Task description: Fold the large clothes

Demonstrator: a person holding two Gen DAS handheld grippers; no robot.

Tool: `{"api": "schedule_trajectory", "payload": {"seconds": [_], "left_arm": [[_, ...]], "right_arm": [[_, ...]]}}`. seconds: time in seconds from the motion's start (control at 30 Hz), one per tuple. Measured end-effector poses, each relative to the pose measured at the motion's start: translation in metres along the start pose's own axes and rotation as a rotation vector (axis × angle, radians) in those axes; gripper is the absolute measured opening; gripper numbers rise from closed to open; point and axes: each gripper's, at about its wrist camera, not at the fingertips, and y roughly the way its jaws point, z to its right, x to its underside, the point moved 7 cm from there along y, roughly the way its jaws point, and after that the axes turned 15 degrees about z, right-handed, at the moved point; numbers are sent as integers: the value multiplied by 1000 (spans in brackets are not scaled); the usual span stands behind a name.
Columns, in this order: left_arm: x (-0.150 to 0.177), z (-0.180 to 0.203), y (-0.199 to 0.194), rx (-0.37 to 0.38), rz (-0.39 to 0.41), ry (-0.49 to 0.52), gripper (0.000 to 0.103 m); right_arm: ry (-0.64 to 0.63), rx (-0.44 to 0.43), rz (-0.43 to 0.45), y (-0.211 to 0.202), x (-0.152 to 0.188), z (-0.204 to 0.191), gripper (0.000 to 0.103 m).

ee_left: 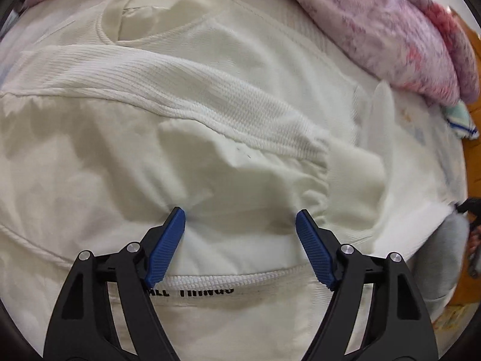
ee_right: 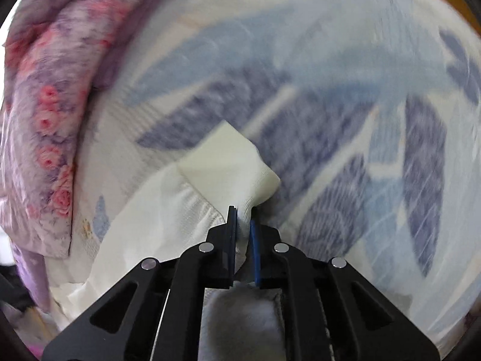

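The left gripper (ee_left: 240,222) gapes over the cream sweatshirt (ee_left: 228,96); the right gripper (ee_right: 244,225) pinches its cuff (ee_right: 231,162).

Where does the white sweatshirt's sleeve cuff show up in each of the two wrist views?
Left wrist view: the sleeve cuff lies right of centre, at the end of the ribbed sleeve folded across the sweatshirt.
Right wrist view: the cuff sits at centre, just above the right gripper, shut on the fabric.
Shared landmark: the pink floral quilt.
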Motion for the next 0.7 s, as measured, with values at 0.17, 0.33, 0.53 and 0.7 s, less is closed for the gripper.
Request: {"api": "schedule_trajectory", "payload": {"seconds": [0.17, 0.33, 0.53, 0.7], "left_arm": [[-1, 2, 3, -8, -7, 27, 78], [-17, -10, -32, 127, 37, -53, 80], [-39, -100, -79, 57, 96, -141, 80], [-52, -184, -110, -4, 116, -185, 80]], "right_arm": [[-215, -23, 226, -58, -16, -54, 7], [-364, -179, 405, -136, 0, -147, 7], [-495, -433, 418, -216, 108, -283, 7], [-618, -575, 329, -247, 249, -393, 7]]}}
